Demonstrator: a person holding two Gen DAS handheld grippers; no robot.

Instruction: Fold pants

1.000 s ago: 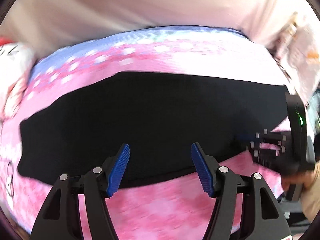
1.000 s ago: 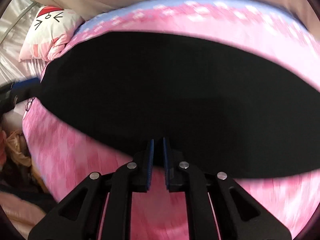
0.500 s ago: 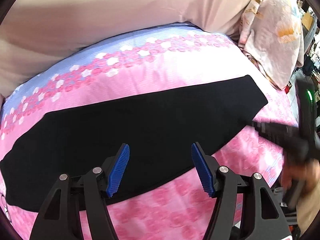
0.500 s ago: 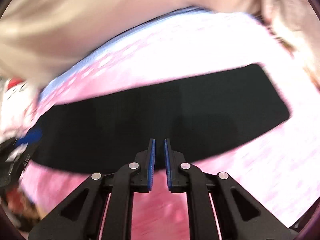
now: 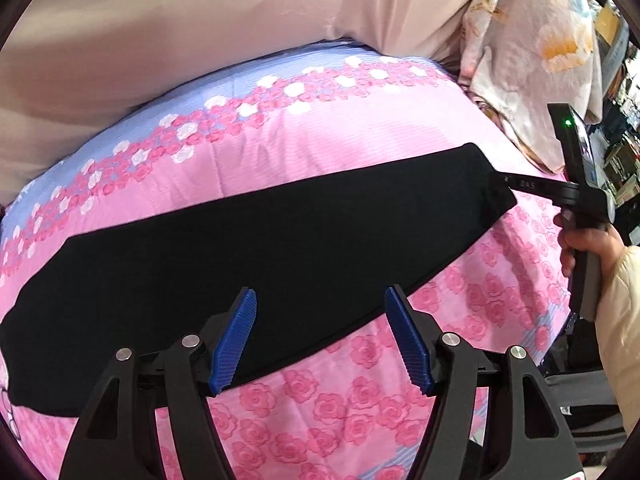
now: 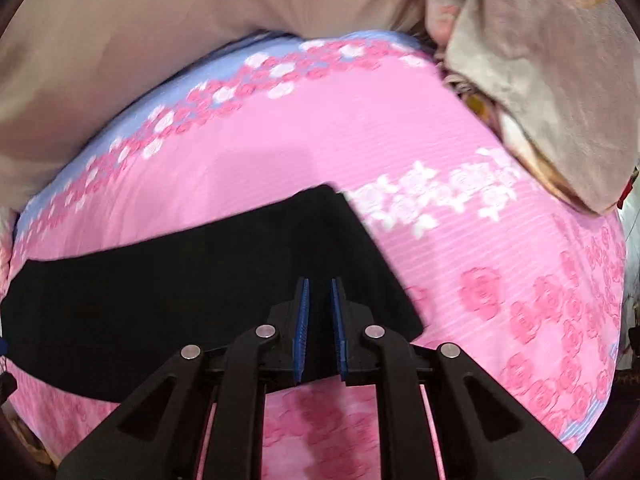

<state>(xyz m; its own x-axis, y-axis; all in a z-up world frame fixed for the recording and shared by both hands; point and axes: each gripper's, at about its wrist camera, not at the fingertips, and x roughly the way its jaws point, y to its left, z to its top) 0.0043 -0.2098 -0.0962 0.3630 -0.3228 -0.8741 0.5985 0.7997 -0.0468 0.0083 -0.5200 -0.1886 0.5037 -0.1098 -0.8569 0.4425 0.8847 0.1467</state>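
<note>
Black pants (image 5: 280,248) lie flat in a long folded strip across the pink rose bedsheet (image 5: 360,148). My left gripper (image 5: 320,292) hangs open above the strip's near edge, with nothing between its blue pads. In the left wrist view a person's hand (image 5: 588,240) holds my right gripper (image 5: 503,179), whose tips are at the strip's right end. In the right wrist view my right gripper (image 6: 320,282) hovers over the right end of the pants (image 6: 180,292). Its jaws are opening, with a narrow gap between them and no cloth in it.
A beige quilt (image 5: 200,40) is bunched along the far side of the bed. A floral blanket (image 5: 532,60) is heaped at the far right. The bed's edge drops off at the right, with cluttered shelves (image 5: 616,152) beyond it.
Both grippers have travelled right along the pants. The right gripper went from the middle of the strip to its right end, and its jaws have parted slightly. The left stays open.
</note>
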